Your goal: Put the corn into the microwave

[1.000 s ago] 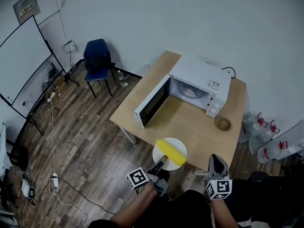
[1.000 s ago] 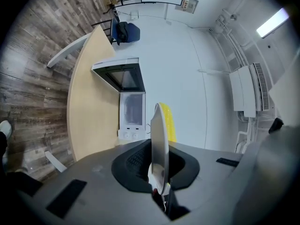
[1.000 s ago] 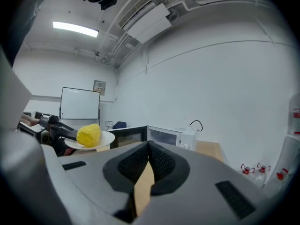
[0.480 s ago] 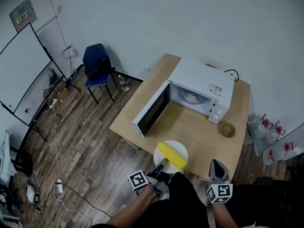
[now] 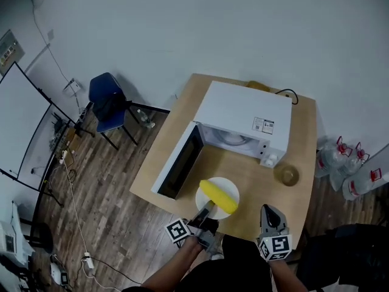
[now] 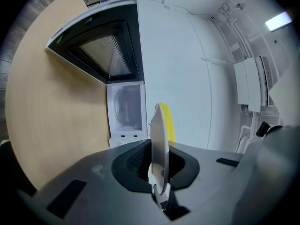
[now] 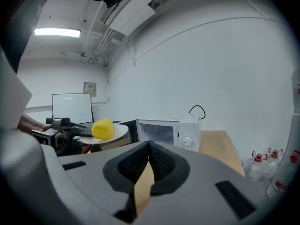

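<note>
So the left tool (image 5: pixel 208 208) is clamped tight on the rim of a white plate (image 5: pixel 231 188) with the corn (image 5: pixel 219 198) on it, held up by the table (image 5: pixel 246 166) edge, facing the open microwave (image 5: pixel 243 111). The right tool (image 5: pixel 268 213) is closed, empty.

Bright, even light fills the room; a ceiling strip lamp (image 7: pixel 57 32) glows high to the left of the microwave (image 7: pixel 185 128). Shadows beside the microwave are faint. Both gripper views bulge fisheye-fashion with black corners; the closest foreground below the microwave is soft.
</note>
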Motion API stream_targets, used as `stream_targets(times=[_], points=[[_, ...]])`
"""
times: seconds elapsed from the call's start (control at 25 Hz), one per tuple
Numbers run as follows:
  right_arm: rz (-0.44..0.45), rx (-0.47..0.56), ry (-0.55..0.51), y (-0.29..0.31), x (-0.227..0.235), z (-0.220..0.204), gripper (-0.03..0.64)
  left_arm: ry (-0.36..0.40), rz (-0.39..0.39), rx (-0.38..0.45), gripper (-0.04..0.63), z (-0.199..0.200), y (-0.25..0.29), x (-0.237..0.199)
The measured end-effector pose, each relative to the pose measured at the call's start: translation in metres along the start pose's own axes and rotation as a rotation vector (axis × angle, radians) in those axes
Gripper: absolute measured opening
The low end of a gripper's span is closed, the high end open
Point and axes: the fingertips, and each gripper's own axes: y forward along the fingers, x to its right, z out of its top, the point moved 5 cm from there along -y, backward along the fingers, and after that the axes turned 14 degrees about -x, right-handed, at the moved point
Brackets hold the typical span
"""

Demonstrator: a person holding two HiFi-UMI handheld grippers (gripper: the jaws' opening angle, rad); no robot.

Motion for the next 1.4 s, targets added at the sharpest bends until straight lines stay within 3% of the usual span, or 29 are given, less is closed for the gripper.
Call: stream_targets(times=[0.36,0.48,0.64,1.24,1.4], points=[[0.01,-0.021,0.014,0.058,0.022,0.022,0.058,0.016,0.049,-0.004,0.02,0.057,0.057,-0.04],[0.018,-0.029,0.022,0.075,0.029,0.026,0.058,0.02,0.03,0.0,0.02,0.073,0.076,-0.052],[0.036,-0.043,0.023,0.095,0.033,0.03,0.058,0.006,-0.005,0.022,0.02,0.09,0.095,-0.068],[0.09,-0.118,0.03,0.162,0.051,0.019,0.058,-0.033,0.056,0.11,0.02,0.143,0.161,-0.133],[0.09,-0.123,0.031,0.177,0.055,0.022,0.058,-0.015,0.069,0.093,0.02,0.151,0.175,-0.145]])
